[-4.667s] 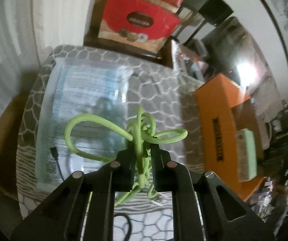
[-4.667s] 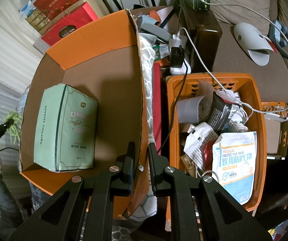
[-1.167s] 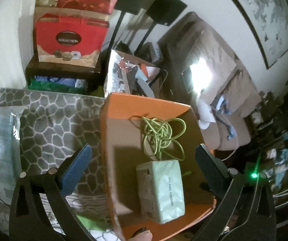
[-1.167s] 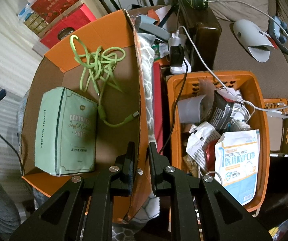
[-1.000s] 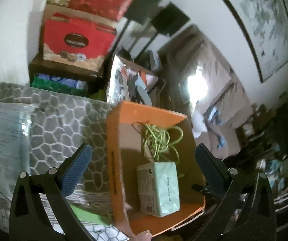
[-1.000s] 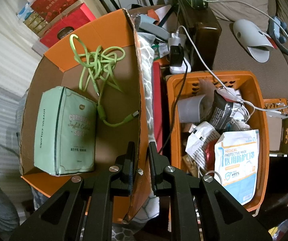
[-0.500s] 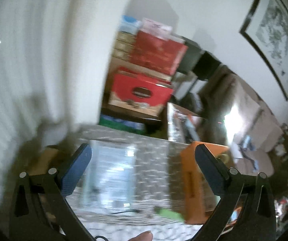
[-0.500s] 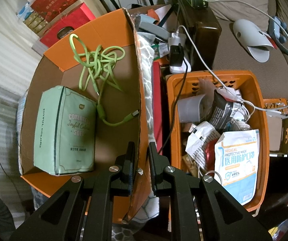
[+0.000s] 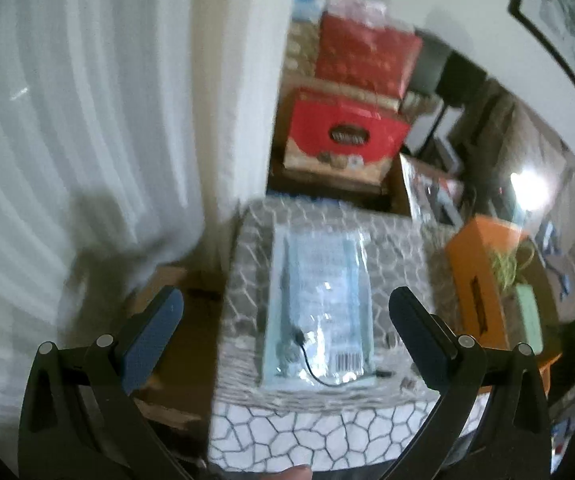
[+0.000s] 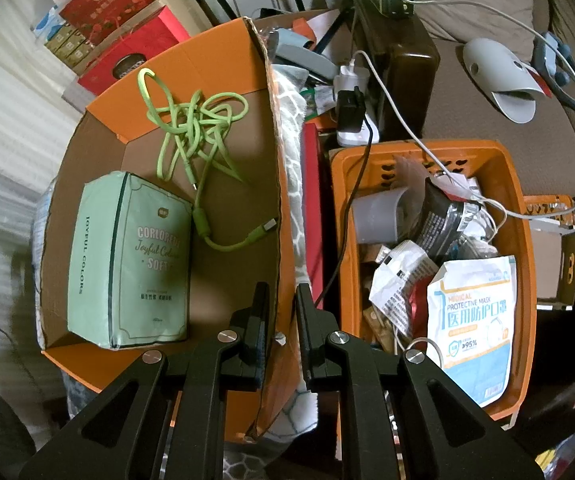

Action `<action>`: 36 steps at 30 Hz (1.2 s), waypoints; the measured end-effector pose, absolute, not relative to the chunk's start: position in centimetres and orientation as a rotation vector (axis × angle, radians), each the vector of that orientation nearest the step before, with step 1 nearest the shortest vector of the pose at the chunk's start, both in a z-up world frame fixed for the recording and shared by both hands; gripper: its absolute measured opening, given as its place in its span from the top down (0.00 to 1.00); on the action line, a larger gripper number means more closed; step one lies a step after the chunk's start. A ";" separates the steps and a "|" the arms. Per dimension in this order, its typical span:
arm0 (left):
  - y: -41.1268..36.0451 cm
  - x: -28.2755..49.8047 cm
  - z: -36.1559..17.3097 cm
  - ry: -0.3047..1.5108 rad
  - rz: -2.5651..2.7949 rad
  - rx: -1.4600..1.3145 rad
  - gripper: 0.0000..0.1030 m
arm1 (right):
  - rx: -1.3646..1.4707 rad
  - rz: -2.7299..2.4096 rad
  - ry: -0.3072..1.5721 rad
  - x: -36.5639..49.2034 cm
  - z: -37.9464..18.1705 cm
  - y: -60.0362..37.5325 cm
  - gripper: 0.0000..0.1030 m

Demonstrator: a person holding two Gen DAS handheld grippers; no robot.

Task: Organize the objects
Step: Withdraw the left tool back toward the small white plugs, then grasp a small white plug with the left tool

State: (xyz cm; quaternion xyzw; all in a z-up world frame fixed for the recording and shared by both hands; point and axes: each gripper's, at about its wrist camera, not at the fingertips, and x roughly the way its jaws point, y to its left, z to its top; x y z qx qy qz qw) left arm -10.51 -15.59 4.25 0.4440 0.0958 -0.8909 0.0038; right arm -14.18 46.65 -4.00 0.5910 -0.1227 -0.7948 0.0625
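Orange cardboard box (image 10: 191, 52) holds the tangled green cable (image 10: 191, 128) beside a mint tissue pack (image 10: 127, 260). My right gripper (image 10: 278, 312) is pinched on its side wall. My left gripper (image 9: 286, 322), fingers wide and empty, hovers over a clear packet (image 9: 321, 300) with a black cord (image 9: 327, 376) across it. The orange basket (image 10: 523, 240) holds a mask pouch (image 10: 471, 320) among wrappers.

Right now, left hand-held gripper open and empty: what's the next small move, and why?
Probably lower the left hand-held gripper onto the clear plastic packet on the patterned cloth. Its jaws stand wide with nothing between them, the packet lies right ahead, and the green cable is already in the orange cardboard box.
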 end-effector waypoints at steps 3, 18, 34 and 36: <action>-13.2 -10.8 2.2 0.283 -2.803 1.462 0.00 | 1.793 -2.404 -0.366 -14.2 -3.9 46.5 0.88; -3.2 -13.3 -4.5 0.126 -2.783 1.568 0.00 | 1.794 -2.406 -0.374 -14.0 -3.9 46.5 0.88; 0.7 -15.8 -9.1 0.122 -2.702 1.764 0.13 | 1.794 -2.406 -0.380 -14.0 -3.9 46.4 0.88; 0.9 -16.0 -9.3 0.117 -2.698 1.773 0.19 | 1.792 -2.406 -0.382 -14.0 -3.8 46.4 0.88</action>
